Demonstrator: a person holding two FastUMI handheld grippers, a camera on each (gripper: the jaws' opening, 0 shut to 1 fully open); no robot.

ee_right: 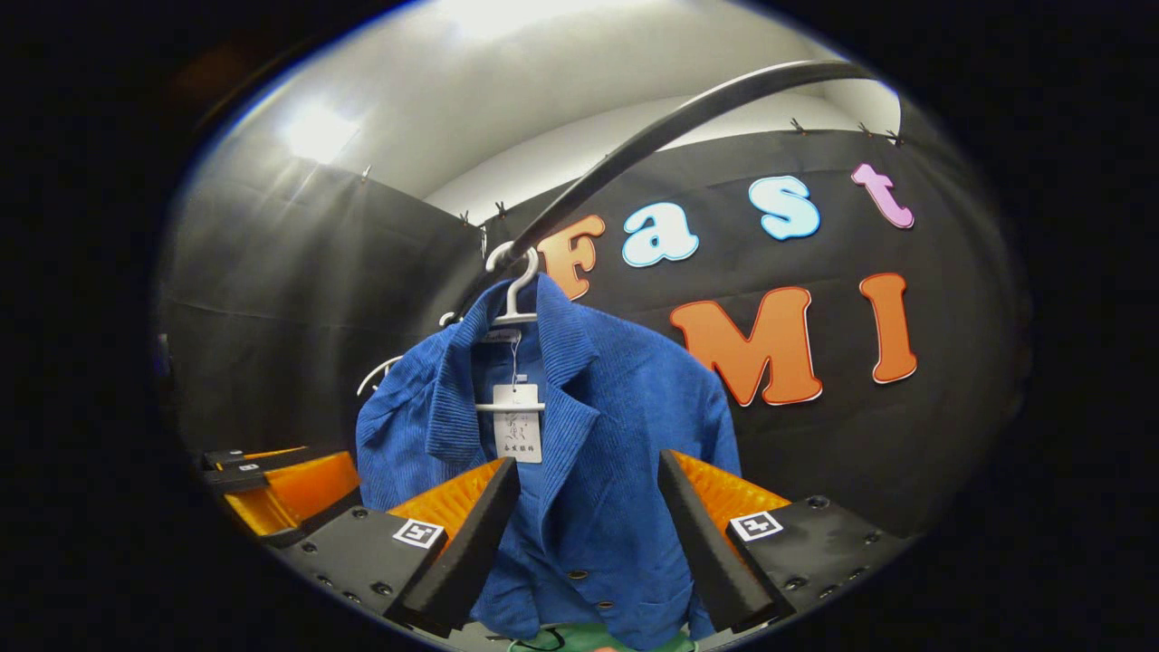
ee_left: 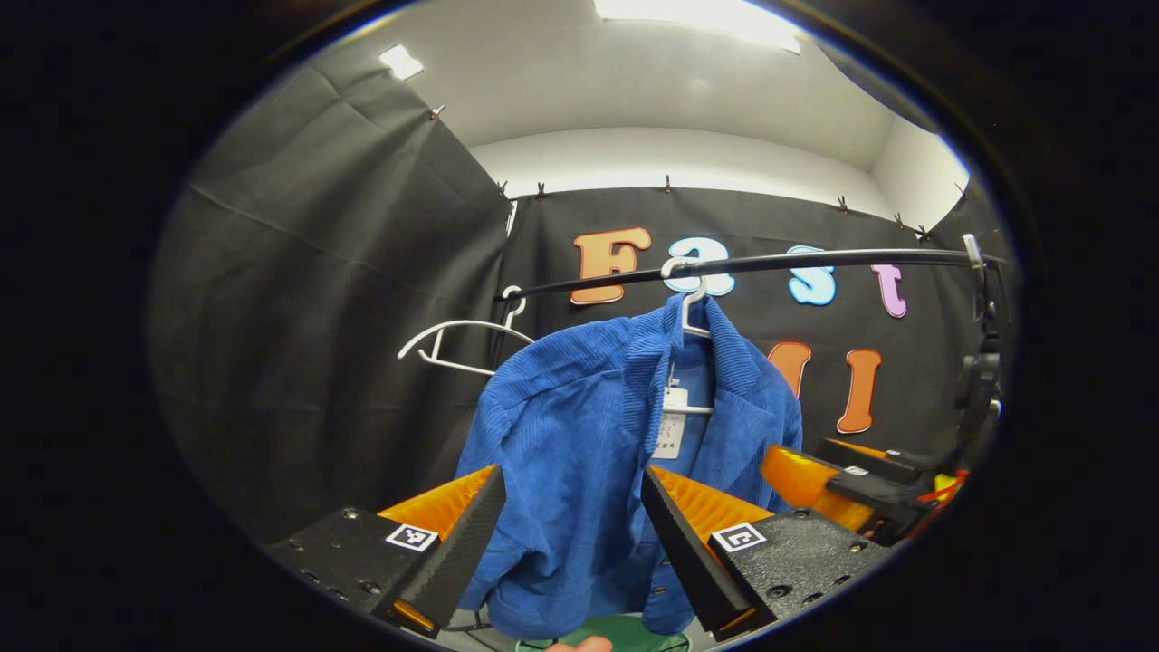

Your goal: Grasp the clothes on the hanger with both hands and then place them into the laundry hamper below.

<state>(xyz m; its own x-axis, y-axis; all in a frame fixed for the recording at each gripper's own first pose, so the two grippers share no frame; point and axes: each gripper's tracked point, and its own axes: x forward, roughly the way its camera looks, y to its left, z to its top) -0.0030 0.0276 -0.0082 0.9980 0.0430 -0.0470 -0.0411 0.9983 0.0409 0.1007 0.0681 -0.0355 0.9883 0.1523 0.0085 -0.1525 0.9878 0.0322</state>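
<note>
A blue corduroy jacket hangs on a white hanger from a black rail; a paper tag dangles at its collar. In the left gripper view my left gripper stands open, the jacket's left front panel showing between its fingers. My right gripper is at the jacket's far right side. In the right gripper view the jacket faces me, and my right gripper is open in front of its buttoned front. My left gripper sits low on the left. Whether any finger touches the cloth is unclear.
An empty white hanger hangs on the rail left of the jacket. The green rim of the hamper peeks out under the jacket's hem, also as a green hamper below. The rail's upright post stands at the right.
</note>
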